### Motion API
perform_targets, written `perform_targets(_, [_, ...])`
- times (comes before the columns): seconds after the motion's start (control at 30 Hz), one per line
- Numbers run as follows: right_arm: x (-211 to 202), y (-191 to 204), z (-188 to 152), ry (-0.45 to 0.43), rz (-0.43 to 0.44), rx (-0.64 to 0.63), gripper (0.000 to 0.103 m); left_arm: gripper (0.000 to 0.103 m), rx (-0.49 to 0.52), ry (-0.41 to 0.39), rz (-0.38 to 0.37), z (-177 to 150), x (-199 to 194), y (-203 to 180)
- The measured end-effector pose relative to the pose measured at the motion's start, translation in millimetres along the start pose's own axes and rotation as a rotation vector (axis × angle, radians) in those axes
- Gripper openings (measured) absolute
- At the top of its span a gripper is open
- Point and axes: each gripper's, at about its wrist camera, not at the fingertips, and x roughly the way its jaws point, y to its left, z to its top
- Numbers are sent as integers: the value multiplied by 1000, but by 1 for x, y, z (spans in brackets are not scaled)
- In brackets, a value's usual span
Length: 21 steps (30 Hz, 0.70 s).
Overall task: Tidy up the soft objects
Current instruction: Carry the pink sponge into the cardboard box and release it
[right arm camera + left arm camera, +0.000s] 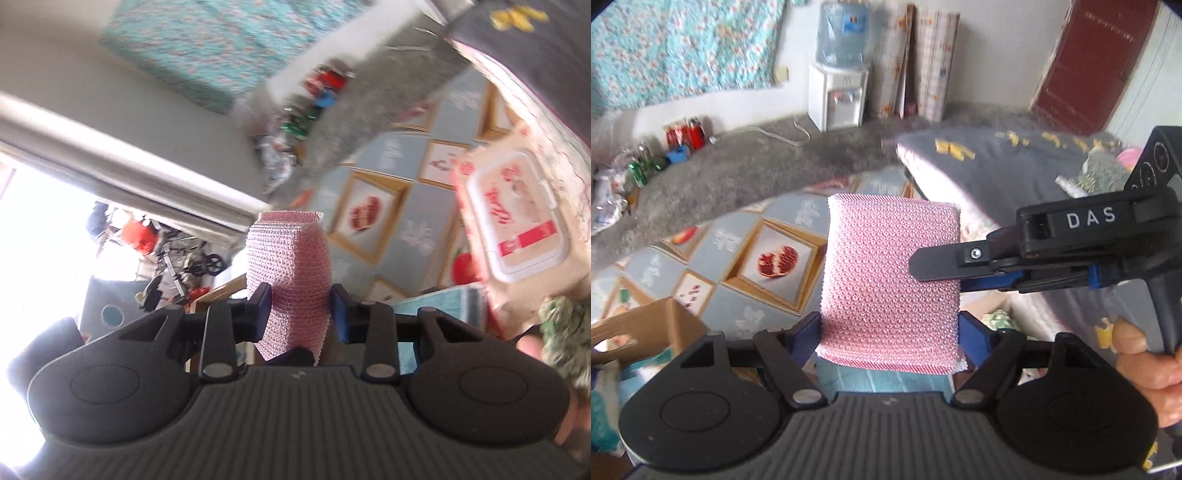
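A grey concrete floor (746,173) runs back to a pale wall where a water dispenser (837,94) stands, with a floral teal cloth (683,48) hanging to its left and red and green bottles (683,134) lined along the wall's foot. Nearer lies a mat printed with framed fruit pictures (768,258), and to the right a bed under a grey cover (997,162).

A pink mesh sponge (892,280) is held up in the air above the mat by both tools at once. The left gripper (892,332) pinches its lower edge across the broad side, blue fingers (971,339) pressing each flank. The right gripper (300,308) reaches in from the right in the left wrist view and clamps the sponge's side edge across its thin side; in its own view the sponge bulges above the squeezing fingers (263,306).

A pack of wet wipes (517,218) shows, blurred, at the right of the right wrist view, and an open cardboard box (646,332) sits low at the left of the left wrist view.
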Motion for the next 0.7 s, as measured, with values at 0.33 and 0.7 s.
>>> perform_targets(0.33, [1,109,-74,92,103,-176,32,80,-79,-98,129,-69,-114,19])
perform_targets(0.7, [111,198,-151,287,66,-283,30,83,-318,-71,264,-150,-159,111])
